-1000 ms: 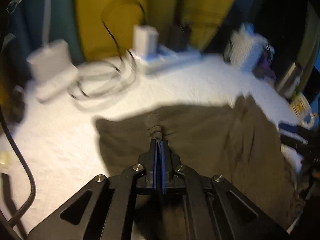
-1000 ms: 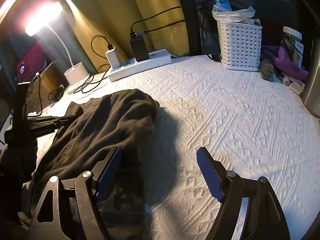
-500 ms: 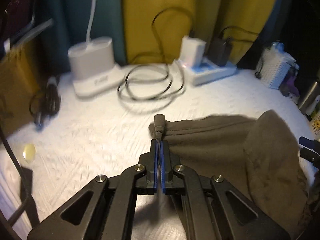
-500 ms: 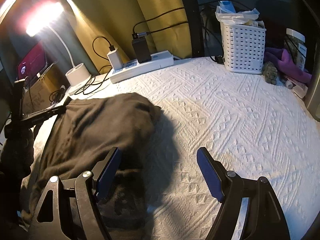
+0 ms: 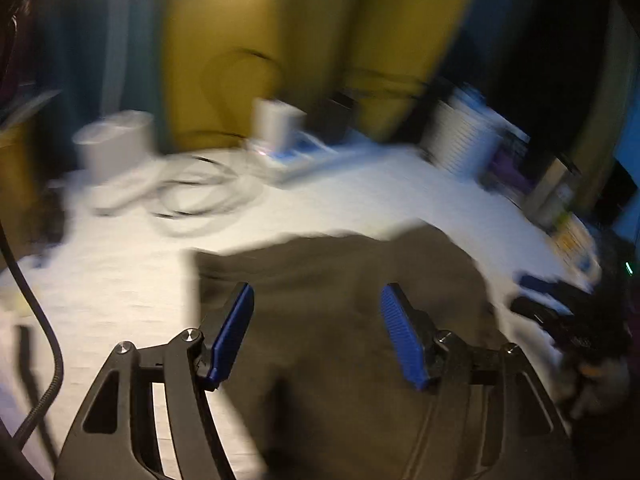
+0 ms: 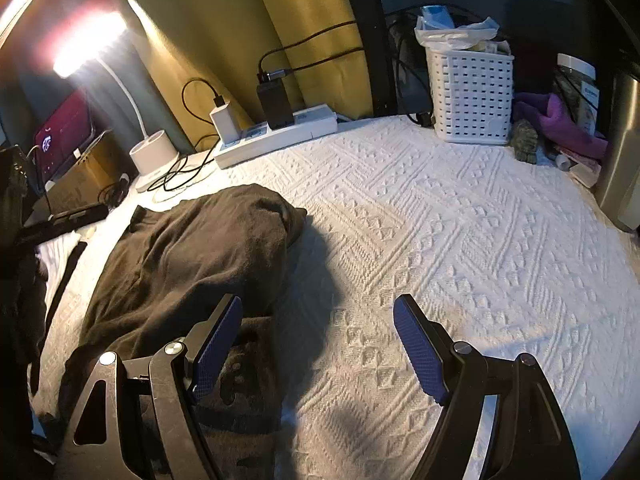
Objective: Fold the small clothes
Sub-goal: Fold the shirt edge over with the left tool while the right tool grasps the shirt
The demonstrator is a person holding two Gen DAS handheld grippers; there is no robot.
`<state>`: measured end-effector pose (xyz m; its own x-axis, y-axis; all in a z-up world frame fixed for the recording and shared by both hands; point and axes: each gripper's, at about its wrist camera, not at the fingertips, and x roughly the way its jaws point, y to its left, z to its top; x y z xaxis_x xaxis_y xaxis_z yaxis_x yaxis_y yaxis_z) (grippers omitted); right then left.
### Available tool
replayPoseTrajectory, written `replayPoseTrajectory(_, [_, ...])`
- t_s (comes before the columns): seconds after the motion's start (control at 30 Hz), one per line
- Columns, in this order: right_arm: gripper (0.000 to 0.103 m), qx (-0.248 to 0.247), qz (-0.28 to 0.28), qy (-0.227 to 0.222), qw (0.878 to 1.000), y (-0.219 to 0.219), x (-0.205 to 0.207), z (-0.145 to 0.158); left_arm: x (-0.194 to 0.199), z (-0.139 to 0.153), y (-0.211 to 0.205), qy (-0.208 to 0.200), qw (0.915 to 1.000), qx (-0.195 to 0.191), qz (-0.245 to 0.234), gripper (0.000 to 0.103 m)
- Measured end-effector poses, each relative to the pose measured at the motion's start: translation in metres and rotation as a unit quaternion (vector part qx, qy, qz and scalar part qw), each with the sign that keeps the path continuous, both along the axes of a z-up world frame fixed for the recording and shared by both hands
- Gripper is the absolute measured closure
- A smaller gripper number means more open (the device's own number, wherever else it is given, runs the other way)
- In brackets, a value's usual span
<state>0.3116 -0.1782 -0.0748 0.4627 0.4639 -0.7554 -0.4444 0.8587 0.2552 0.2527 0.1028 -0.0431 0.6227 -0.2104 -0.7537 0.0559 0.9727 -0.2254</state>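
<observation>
Seen from the right wrist, a lit lamp (image 6: 154,152) stands at the far left beside a power strip (image 6: 276,136) with chargers plugged in, both pushed to the back edge, probably to keep the white textured cover (image 6: 460,240) free for folding. The dark garment (image 6: 192,256) lies bunched on the left part of that cover, one end humped up and not yet flat. The left gripper (image 5: 316,332) hangs over the cloth with its fingers spread and nothing between them; that view is blurred. The right gripper (image 6: 318,344) is likewise released, its left finger (image 6: 216,344) over the garment's near edge, likely placed to take hold there. Far right, a white basket (image 6: 472,100) holds a plastic bag and some packets; purple cloth (image 6: 560,120) lies beside it.
</observation>
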Motion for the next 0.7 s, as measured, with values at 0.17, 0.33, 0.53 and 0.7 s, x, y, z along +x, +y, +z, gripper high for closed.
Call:
replayPoseTrajectory(0.17, [0.024, 0.014, 0.011, -0.006, 1.000, 0.000, 0.002, 0.005, 0.021, -0.031, -0.020, 0.041, 0.9988, 0.011, -0.023, 0.037])
replayPoseTrajectory(0.33, [0.024, 0.075, 0.042, 0.002, 0.996, 0.004, 0.029, 0.011, 0.033, -0.038, -0.019, 0.048, 0.9984, -0.005, -0.030, 0.037])
replayPoseTrajectory(0.53, [0.031, 0.156, 0.065, 0.133, 0.977, 0.022, 0.081, -0.025, 0.036, -0.036, -0.032, 0.045, 0.9963, -0.014, -0.071, 0.074])
replayPoseTrajectory(0.7, [0.043, 0.222, 0.084, 0.208, 0.949, 0.032, 0.095, -0.042, 0.033, -0.029, -0.035, 0.033, 0.9960, -0.005, -0.083, 0.094])
